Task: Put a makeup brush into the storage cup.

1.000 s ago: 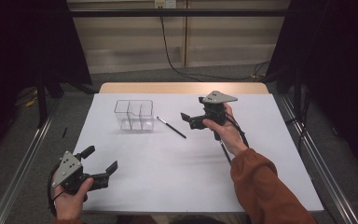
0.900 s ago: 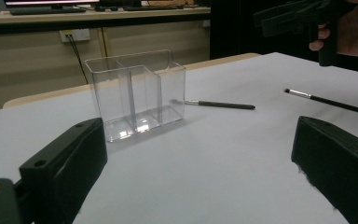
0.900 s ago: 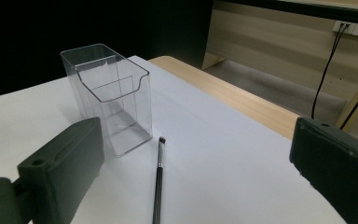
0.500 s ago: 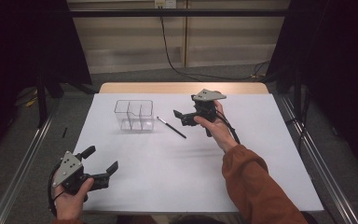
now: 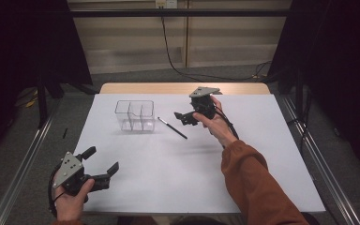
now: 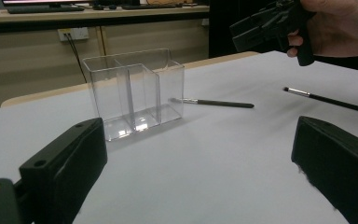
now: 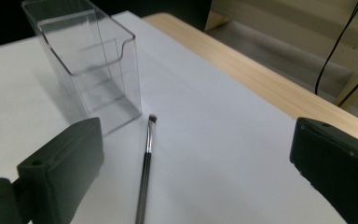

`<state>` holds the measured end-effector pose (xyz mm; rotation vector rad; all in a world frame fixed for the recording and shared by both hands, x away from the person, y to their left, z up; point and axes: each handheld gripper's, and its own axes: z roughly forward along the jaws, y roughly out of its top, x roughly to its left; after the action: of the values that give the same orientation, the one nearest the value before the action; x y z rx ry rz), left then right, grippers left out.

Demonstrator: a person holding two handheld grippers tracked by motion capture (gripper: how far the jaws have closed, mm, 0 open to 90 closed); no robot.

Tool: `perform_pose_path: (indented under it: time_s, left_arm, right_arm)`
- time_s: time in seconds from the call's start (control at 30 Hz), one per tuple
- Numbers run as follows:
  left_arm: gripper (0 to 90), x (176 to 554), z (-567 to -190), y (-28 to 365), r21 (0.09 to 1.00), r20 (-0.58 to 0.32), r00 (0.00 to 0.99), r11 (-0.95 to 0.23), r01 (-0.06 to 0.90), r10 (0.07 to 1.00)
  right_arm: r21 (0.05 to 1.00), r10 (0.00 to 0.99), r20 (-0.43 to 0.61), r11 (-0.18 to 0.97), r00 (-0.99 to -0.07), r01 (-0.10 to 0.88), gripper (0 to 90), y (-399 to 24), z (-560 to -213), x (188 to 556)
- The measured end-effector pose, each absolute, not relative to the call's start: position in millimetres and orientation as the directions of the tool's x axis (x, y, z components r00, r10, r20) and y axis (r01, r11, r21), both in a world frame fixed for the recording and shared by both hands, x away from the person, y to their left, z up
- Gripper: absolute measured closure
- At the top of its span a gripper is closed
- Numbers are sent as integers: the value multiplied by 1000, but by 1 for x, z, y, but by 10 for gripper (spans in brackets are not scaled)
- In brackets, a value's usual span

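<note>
Right gripper (image 5: 183, 117): I have it above the far middle of the table, just right of the makeup brush; its jaws are spread wide and hold nothing.
Left gripper (image 5: 102, 164): I see it low at the near left corner, jaws spread apart, nothing between them.
Makeup brush (image 5: 172, 128): it lies flat on the white table cover (image 5: 168, 178), bristle end toward the organizer, handle running toward me and to the right.
Clear acrylic organizer (image 5: 135, 116): upright, several compartments, just left of the brush and not touching it.
Right gripper view: the brush (image 7: 145, 164) sits between my jaws, the tip near the organizer's corner (image 7: 126, 79).
</note>
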<state>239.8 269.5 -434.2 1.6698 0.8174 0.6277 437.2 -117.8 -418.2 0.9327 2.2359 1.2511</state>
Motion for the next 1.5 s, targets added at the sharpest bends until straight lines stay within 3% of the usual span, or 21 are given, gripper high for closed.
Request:
perform_pose_path:
  time_s: [0.53, 0.8, 1.3, 1.5]
  left_arm:
    - [33, 240, -435, 269, 970, -7, 622, -146, 195, 783]
    - [33, 240, -435, 269, 969, -9, 623, -146, 198, 782]
    - [33, 240, -435, 269, 968, -9, 623, -148, 200, 782]
    - [33, 240, -436, 269, 968, -6, 623, -152, 200, 782]
  right_arm:
    - [641, 646, -3, 587, -763, 494, 76, -107, -418, 451]
    - [502, 613, 27, 675, -790, 541, 59, -96, -420, 455]
    - [251, 573, 27, 789, -819, 561, 95, -77, -427, 466]
    - [221, 547, 54, 810, -836, 544, 95, -71, -431, 466]
